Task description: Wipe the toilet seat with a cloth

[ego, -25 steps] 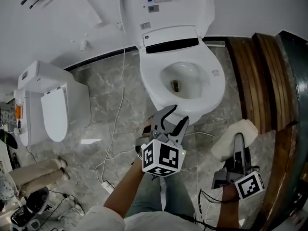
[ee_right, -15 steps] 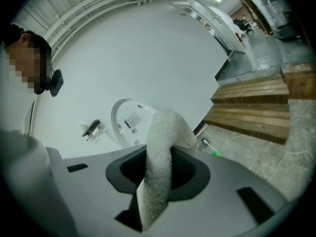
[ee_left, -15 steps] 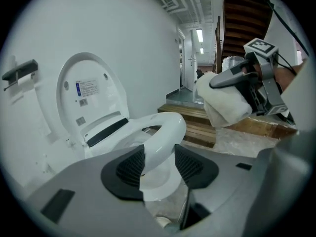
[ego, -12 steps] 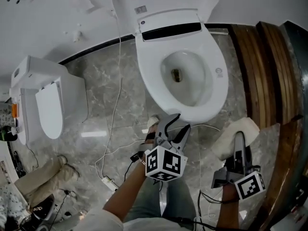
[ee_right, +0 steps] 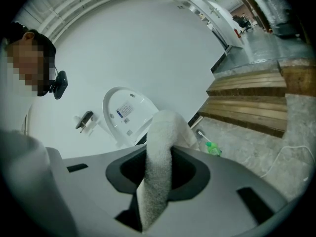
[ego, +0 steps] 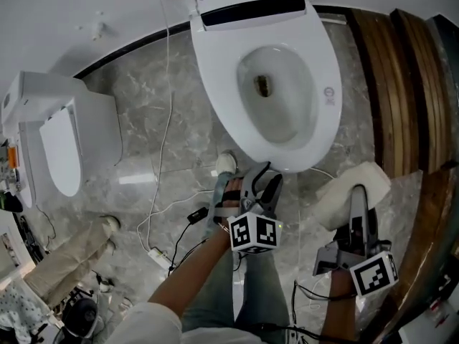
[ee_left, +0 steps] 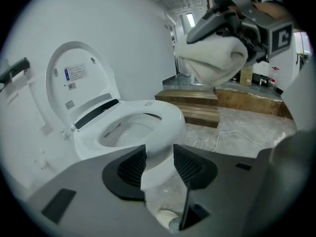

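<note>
Toilet (ego: 326, 63) shifted up-frame | marble floor (ego: 133, 145), loose cables (ego: 168, 113) | wooden steps (ego: 391, 84) right

The head camera looks steeply down from above on the toilet (ego: 326, 70) and stone floor (ego: 143, 156). The left gripper (ego: 262, 181) view sits low and near, facing the bowl's front; the right gripper (ego: 356, 196) view looks from farther right (both catch the raised lid (ee_left: 79, 78) and wooden steps (ee_left: 197, 110)).
</note>
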